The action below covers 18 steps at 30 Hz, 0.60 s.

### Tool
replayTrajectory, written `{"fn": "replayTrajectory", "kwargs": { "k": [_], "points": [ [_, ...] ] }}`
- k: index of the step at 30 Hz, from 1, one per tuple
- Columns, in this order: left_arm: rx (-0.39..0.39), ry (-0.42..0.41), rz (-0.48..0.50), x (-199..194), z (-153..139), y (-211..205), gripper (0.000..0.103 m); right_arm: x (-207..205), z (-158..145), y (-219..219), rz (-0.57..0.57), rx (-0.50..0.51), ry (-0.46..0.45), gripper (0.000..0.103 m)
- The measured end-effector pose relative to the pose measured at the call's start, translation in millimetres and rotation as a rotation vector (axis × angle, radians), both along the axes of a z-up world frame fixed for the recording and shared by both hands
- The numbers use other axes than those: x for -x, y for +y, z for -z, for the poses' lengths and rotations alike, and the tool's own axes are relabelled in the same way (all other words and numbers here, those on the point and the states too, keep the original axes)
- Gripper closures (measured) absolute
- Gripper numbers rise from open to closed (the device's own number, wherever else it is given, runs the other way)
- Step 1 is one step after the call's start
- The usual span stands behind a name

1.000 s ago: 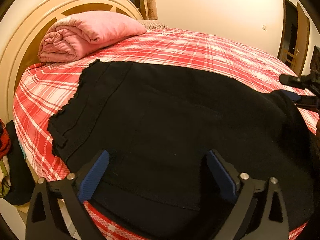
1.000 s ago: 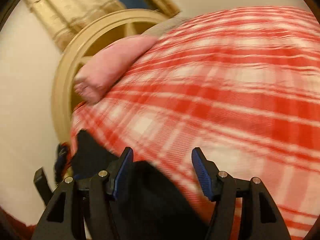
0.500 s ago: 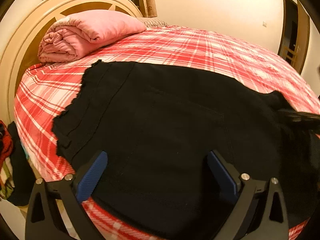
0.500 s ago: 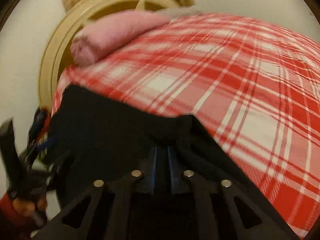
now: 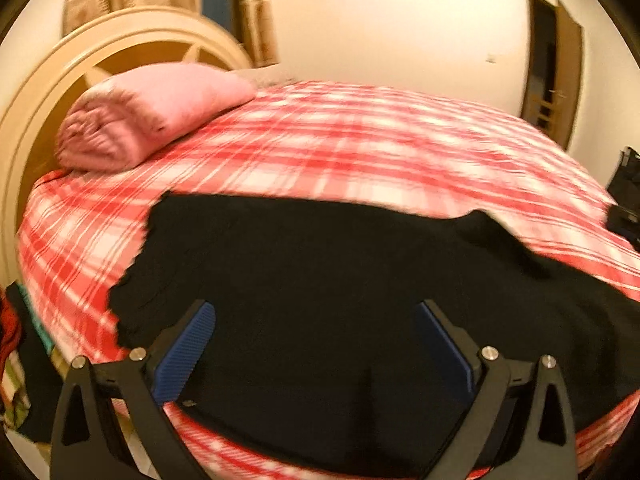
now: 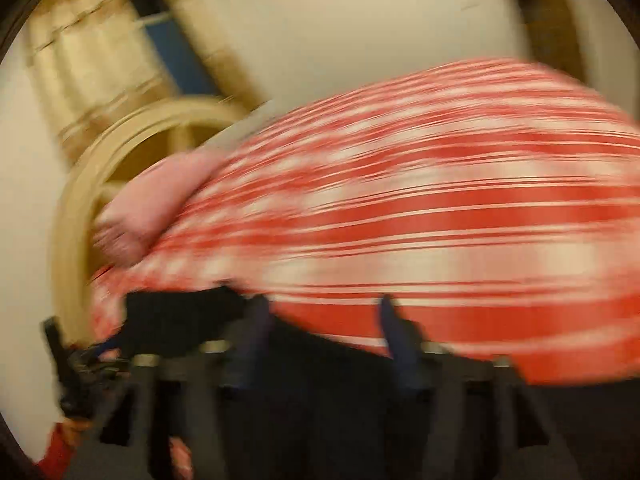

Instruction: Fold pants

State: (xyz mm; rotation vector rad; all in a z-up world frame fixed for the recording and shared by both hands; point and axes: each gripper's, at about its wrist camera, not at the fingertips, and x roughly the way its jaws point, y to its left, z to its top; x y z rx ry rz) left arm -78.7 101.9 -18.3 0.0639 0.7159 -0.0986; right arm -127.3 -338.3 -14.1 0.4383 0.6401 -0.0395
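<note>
The black pants [image 5: 320, 280] lie spread across the near side of the red plaid bed [image 5: 380, 160], with a small peak of cloth [image 5: 484, 220] raised at their far right edge. My left gripper [image 5: 318, 344] hovers open over their near part, blue pads wide apart and nothing between them. In the blurred right wrist view, my right gripper [image 6: 324, 320] has its jaws apart and opening. Only the bed [image 6: 440, 220] and the pants' edge [image 6: 180, 320] show between and under them, and nothing is gripped.
A folded pink quilt [image 5: 148, 116] lies against the cream headboard [image 5: 48, 92] at the far left. Clothes hang off the bed's left side [image 5: 16, 360]. A doorway [image 5: 552, 64] is at the far right. A red sleeve [image 6: 56, 456] shows at the lower left.
Half a second ago the right gripper was shut on the pants' edge; it has let go, opened and swung fast sideways. The left gripper rose slightly, so the pants look farther away.
</note>
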Motion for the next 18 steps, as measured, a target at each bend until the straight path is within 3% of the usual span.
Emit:
{"fn": "replayTrajectory", "kwargs": {
  "k": [2, 7, 10, 14, 18],
  "points": [
    [0.005, -0.005, 0.044, 0.9, -3.1, -14.4, 0.001, 47.6, 6.6, -61.8, 0.173, 0.025, 0.075, 0.037],
    [-0.017, -0.018, 0.161, 7.1, -8.0, -66.3, 0.001, 110.7, 38.2, -165.6, 0.383, 0.079, 0.317, 0.037],
    [-0.017, -0.016, 0.214, 12.9, -11.3, -89.4, 0.001, 124.3, 56.8, -200.2, 0.387, 0.076, 0.409, 0.037],
    [-0.014, -0.024, 0.253, 24.6, -17.7, -110.8, 0.001, 111.6, 72.8, -202.9, 0.335, 0.14, 0.483, 0.037],
    [-0.041, -0.017, 0.282, 33.4, -20.1, -129.4, 0.001, 115.0, 93.1, -206.4, 0.32, 0.113, 0.54, 0.037]
  ]
}}
